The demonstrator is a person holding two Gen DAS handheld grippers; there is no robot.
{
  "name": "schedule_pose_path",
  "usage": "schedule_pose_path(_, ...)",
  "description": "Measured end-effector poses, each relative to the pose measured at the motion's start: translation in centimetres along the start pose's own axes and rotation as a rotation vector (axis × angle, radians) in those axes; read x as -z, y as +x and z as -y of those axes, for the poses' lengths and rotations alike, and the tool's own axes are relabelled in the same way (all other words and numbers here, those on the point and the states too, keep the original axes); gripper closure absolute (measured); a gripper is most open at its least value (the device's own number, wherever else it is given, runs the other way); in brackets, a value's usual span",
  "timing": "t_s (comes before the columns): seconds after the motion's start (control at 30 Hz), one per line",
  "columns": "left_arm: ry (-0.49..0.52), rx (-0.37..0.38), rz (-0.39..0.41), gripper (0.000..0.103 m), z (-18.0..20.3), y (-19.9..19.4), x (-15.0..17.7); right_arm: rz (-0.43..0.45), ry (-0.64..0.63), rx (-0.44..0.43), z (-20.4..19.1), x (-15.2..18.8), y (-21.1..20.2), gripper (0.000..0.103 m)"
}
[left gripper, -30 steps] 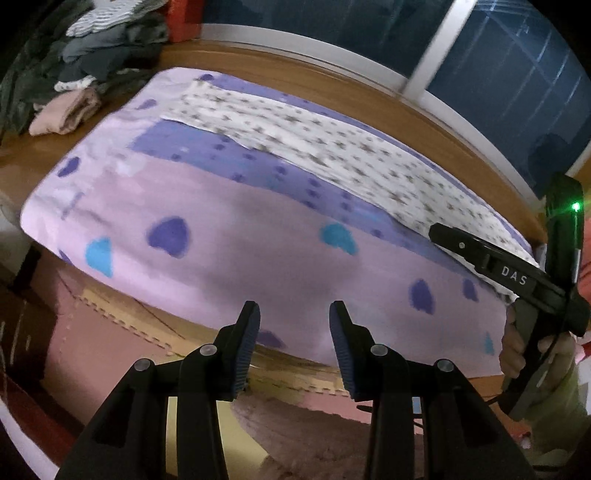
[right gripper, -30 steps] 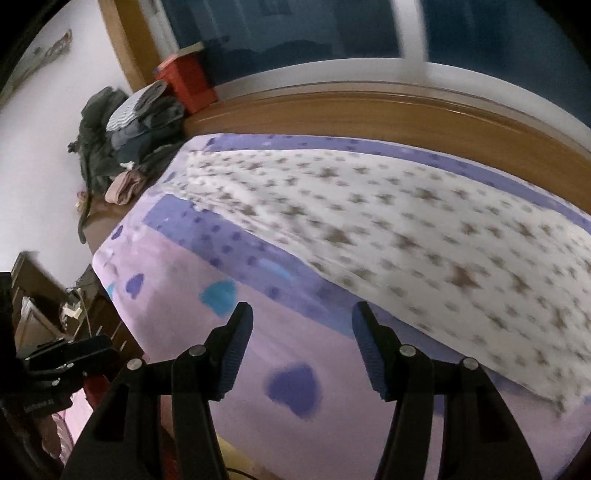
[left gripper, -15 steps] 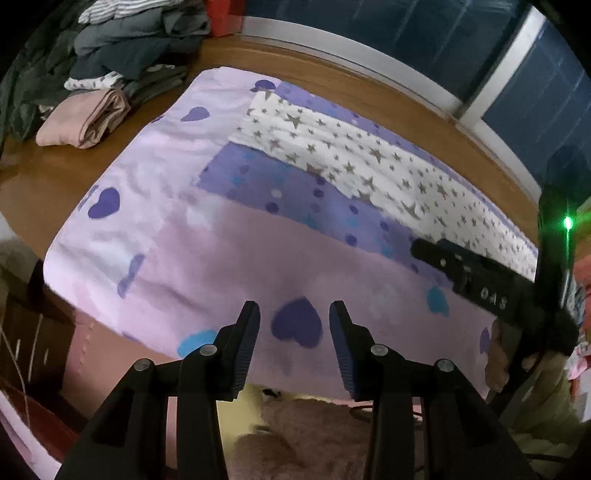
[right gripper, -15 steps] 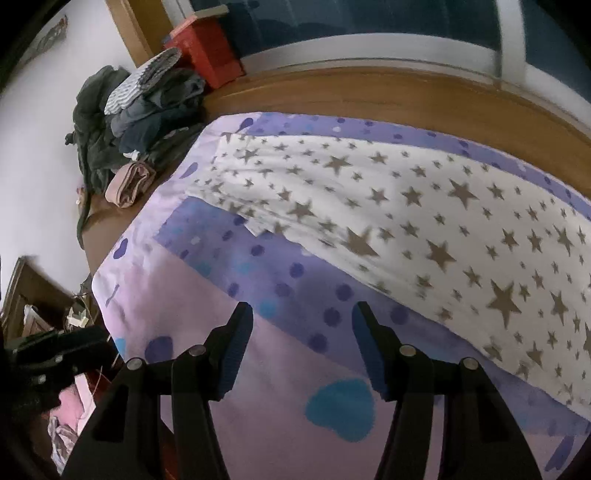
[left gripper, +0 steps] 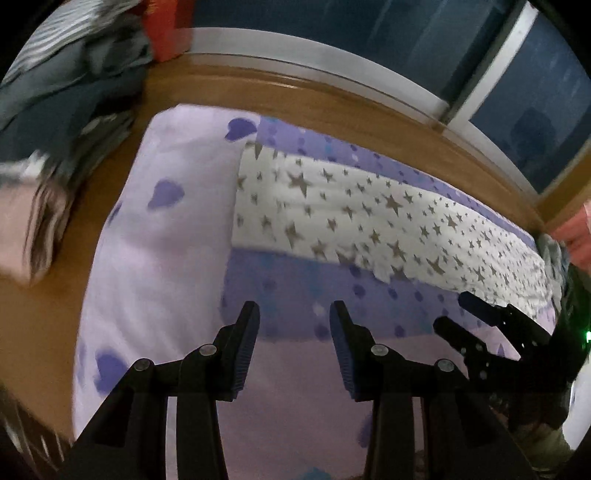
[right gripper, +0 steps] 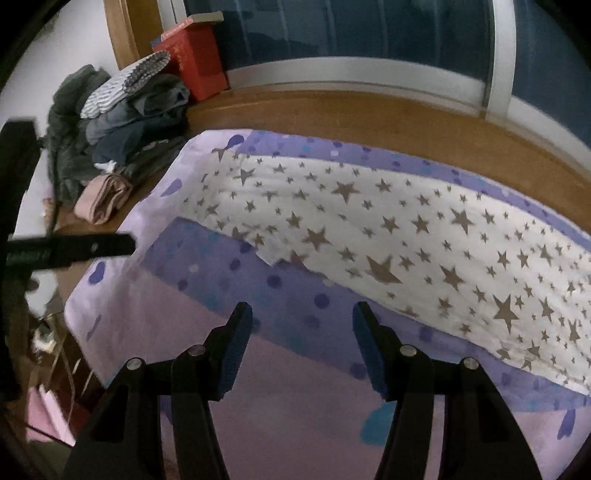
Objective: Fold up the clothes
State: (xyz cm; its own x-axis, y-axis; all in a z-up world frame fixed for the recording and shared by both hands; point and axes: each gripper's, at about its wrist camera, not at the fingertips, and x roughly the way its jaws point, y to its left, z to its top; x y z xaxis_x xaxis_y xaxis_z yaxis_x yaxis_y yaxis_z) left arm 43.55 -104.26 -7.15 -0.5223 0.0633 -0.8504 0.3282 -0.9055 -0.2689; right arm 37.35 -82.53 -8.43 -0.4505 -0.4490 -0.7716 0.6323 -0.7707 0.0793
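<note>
Star-print cloth (right gripper: 388,236) lies flat just beyond both tongs, left tongs (left gripper: 294,334) and right tongs (right gripper: 302,338), each part-open and empty, on the purple sheet (right gripper: 295,373); wooden worktop (right gripper: 369,114), window (right gripper: 351,33) far.

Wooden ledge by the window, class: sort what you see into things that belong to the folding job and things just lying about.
Belongs to the job:
star-print cloth
purple heart-print fabric
left claw, open
right claw, open

Lying about:
pile of clothes
red box
folded pink garment
</note>
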Motion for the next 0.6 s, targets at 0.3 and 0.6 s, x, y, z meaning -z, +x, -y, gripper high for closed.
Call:
schedule_pose_path(0.3,0.181,0.142,-0.084,0.063,-5.8,3.1,-4.9,0.014,0.115,0.165,-7.0,-3.4,3.3,0.046)
schedule_pose_path(0.6,0.17,0.224,-0.101,0.063,-10.0,5.5,-6.0,-0.03,0.017,0.197,-12.9,-6.2,9.6,0.046)
